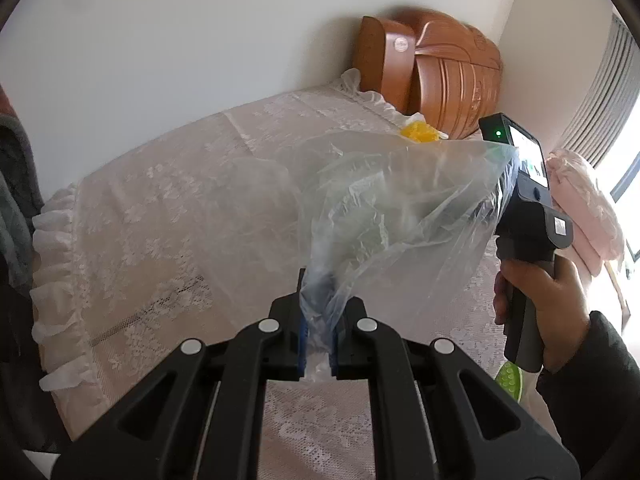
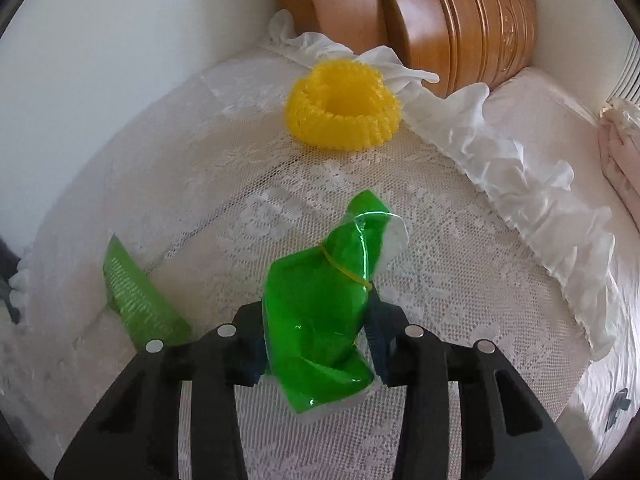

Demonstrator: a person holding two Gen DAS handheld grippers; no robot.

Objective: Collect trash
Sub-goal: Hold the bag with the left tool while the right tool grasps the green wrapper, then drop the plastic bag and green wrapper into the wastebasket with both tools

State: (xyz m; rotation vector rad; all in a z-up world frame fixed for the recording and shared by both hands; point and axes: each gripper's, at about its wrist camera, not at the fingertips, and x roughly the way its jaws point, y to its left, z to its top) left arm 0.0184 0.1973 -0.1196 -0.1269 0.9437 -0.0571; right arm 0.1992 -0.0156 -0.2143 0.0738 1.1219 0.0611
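Note:
My left gripper point(image 1: 318, 340) is shut on a clear plastic bag point(image 1: 384, 216), which billows up and to the right over the lace-covered table point(image 1: 168, 216). My right gripper point(image 2: 318, 340) is shut on a crumpled green plastic wrapper point(image 2: 320, 312), held a little above the lace cloth point(image 2: 240, 208). The right gripper's body point(image 1: 528, 216) and the hand holding it show behind the bag in the left wrist view. A yellow foam fruit net point(image 2: 344, 108) lies farther back on the table, also seen in the left wrist view point(image 1: 418, 132). A second green wrapper point(image 2: 140, 300) lies at the left.
A wooden headboard point(image 2: 452, 20) stands behind the table against a white wall. A white ruffled cloth edge point(image 2: 520, 176) runs along the table's right side, with a bed and pink folded bedding point(image 1: 580, 204) beyond. A green item point(image 1: 510, 378) lies below the hand.

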